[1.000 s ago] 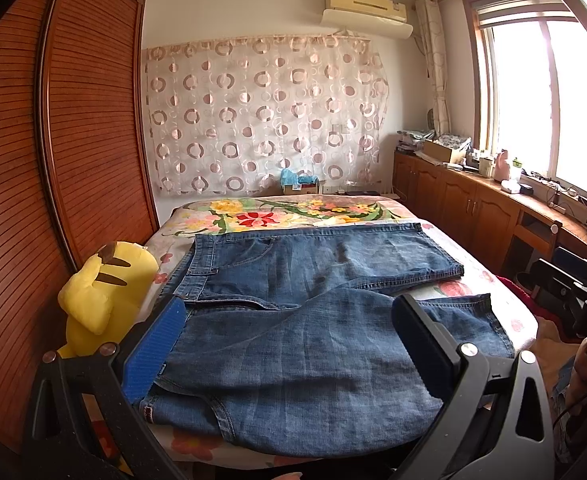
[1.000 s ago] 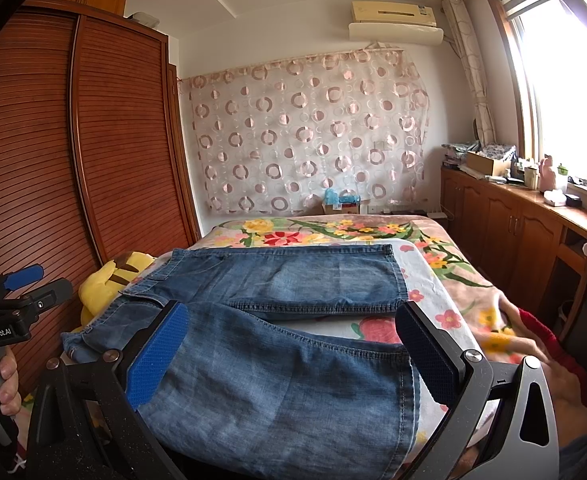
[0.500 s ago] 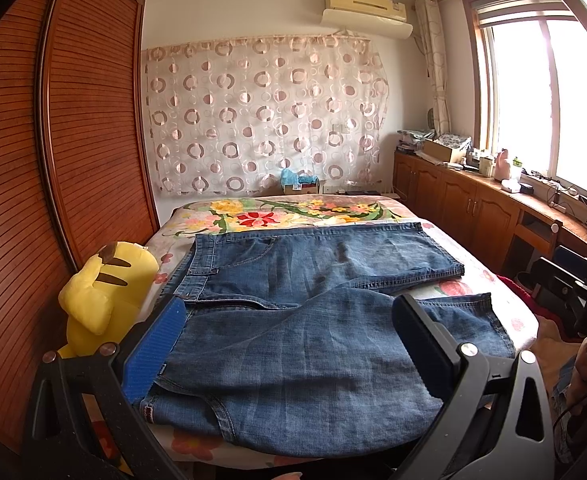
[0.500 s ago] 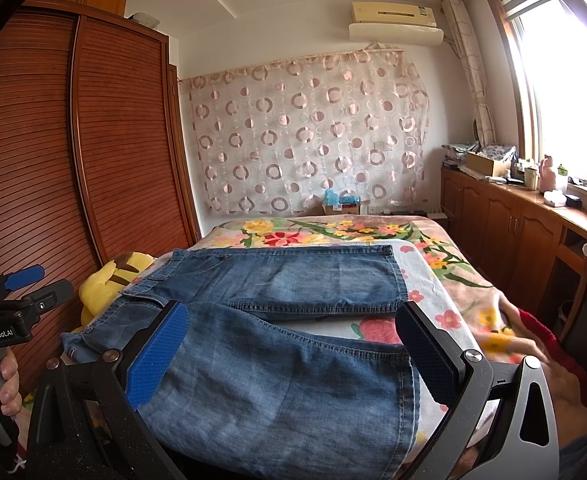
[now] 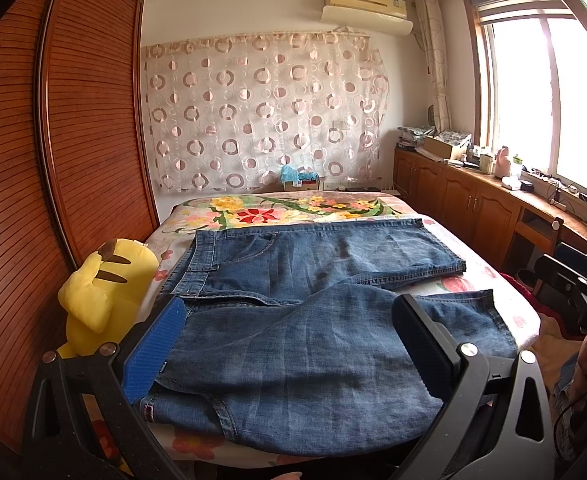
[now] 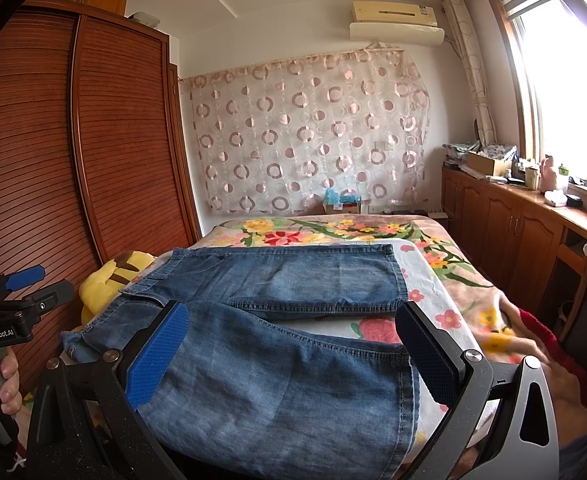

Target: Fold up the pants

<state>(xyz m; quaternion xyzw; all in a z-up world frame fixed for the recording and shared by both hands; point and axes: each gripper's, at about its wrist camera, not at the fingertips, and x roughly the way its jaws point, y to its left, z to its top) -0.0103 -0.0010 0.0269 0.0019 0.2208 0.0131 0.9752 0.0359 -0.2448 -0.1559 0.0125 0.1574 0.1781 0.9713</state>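
Blue denim pants [image 5: 305, 320] lie spread flat on the bed, waistband at the left, the two legs splayed apart toward the right. They also show in the right wrist view [image 6: 277, 344]. My left gripper [image 5: 289, 344] is open and empty, held above the near leg close to the waistband end. My right gripper [image 6: 293, 352] is open and empty, held above the near leg's hem end. The left gripper's handle [image 6: 9, 320] shows at the left edge of the right wrist view.
The bed has a floral cover [image 5: 293, 210]. A yellow plush toy [image 5: 101, 292] sits at the bed's left edge against a slatted wooden wardrobe [image 5: 53, 160]. Wooden cabinets [image 5: 473, 208] with clutter run under the window on the right. A patterned curtain [image 5: 265, 112] hangs behind.
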